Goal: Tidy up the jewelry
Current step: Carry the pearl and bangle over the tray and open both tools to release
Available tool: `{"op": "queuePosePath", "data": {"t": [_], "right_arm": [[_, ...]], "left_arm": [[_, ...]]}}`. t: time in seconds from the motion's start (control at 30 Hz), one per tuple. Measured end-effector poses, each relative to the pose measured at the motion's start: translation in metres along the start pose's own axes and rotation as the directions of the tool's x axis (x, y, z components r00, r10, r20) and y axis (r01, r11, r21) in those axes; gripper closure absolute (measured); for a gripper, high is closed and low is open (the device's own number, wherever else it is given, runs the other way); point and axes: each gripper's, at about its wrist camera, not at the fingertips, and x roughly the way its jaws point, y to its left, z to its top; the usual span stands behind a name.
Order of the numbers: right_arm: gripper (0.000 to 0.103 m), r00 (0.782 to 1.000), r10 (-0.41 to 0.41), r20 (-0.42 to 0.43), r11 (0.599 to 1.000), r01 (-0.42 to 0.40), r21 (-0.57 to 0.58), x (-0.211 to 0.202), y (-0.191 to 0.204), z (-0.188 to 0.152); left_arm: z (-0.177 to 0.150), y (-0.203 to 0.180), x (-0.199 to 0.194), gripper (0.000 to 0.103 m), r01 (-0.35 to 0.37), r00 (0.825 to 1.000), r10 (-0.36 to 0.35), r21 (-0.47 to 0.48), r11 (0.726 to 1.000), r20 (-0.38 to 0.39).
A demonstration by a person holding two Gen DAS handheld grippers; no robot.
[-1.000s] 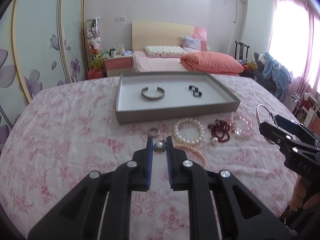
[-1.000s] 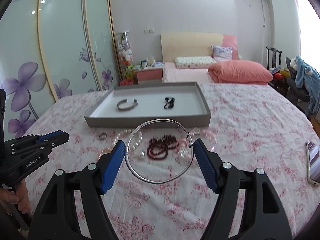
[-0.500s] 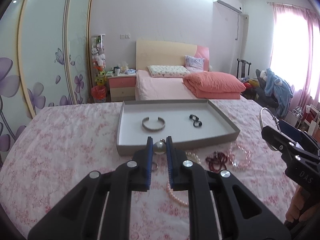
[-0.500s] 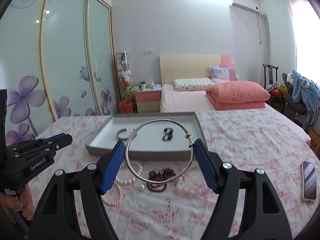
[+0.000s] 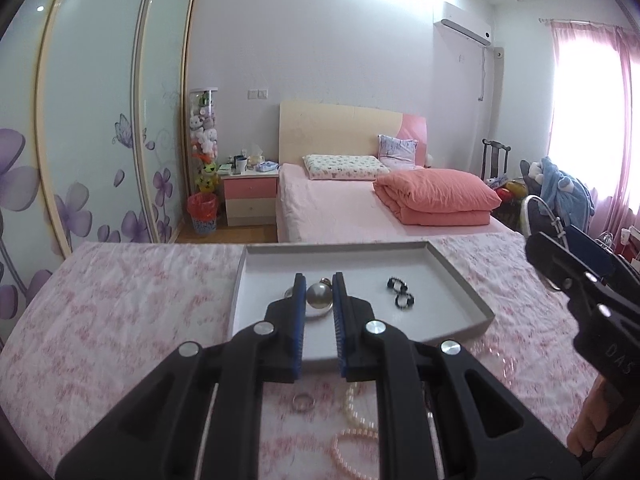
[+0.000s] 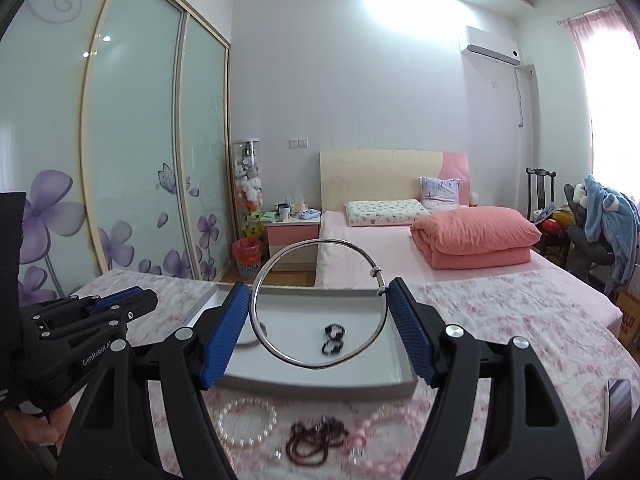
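Observation:
My left gripper (image 5: pixel 319 294) is shut on a silver ball pendant (image 5: pixel 319 295) and holds it above the grey tray (image 5: pixel 464 292). My right gripper (image 6: pixel 319 306) is shut on a large silver hoop bangle (image 6: pixel 280 354), held upright above the tray's (image 6: pixel 312 388) near side. In the tray lie a black bead bracelet (image 5: pixel 401 294), which also shows in the right wrist view (image 6: pixel 333 337), and a silver cuff (image 6: pixel 250 340), partly hidden by my fingers. On the floral cloth lie a small ring (image 5: pixel 303 402), pearl bracelets (image 6: pixel 246 420), dark red beads (image 6: pixel 316 440) and pink beads (image 6: pixel 384 420).
The right gripper appears at the right edge of the left wrist view (image 5: pixel 580 288); the left gripper appears at the left of the right wrist view (image 6: pixel 80 332). A phone (image 6: pixel 618 404) lies on the cloth at right. A bed and a nightstand stand behind the table.
Both grippers have risen and moved forward over the tray, the left carrying the pendant, the right carrying the bangle. The loose jewelry on the cloth now lies below and behind them.

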Motion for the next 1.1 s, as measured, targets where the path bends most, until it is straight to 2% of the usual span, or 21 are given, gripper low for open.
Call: {"op": "queuePosePath", "data": {"t": [0.27,0.53,0.73,0.87,1.1], "right_arm": [[0.032,1.0,-0.025,-0.003,0.999,0.025,0.02,0.039,-0.008,0.007],[0.032,0.994,-0.004,-0.109,0.999,0.008,0.042,0.089,-0.012,-0.001],[0.032,0.973,0.031,-0.227,0.997,-0.014,0.077,0.12,-0.014,-0.016],[0.032,0.95,0.046,-0.31,0.994,-0.014,0.104,0.14,-0.015,-0.027],[0.031,0.922,0.048,-0.383,0.993,-0.004,0.117,0.159,-0.014,-0.037]], "left_arm": [[0.015,-0.003,0.043,0.089,-0.025,1.0,0.025,0.009,1.0,0.004],[0.01,-0.002,0.087,0.089,-0.019,0.998,0.019,0.003,1.0,-0.058],[0.002,-0.001,0.111,0.089,-0.006,0.995,0.006,0.001,1.0,-0.102],[-0.001,0.003,0.125,0.089,0.003,0.991,-0.004,-0.005,1.0,-0.131],[-0.005,0.007,0.142,0.088,0.006,0.985,-0.008,-0.012,1.0,-0.175]]}}
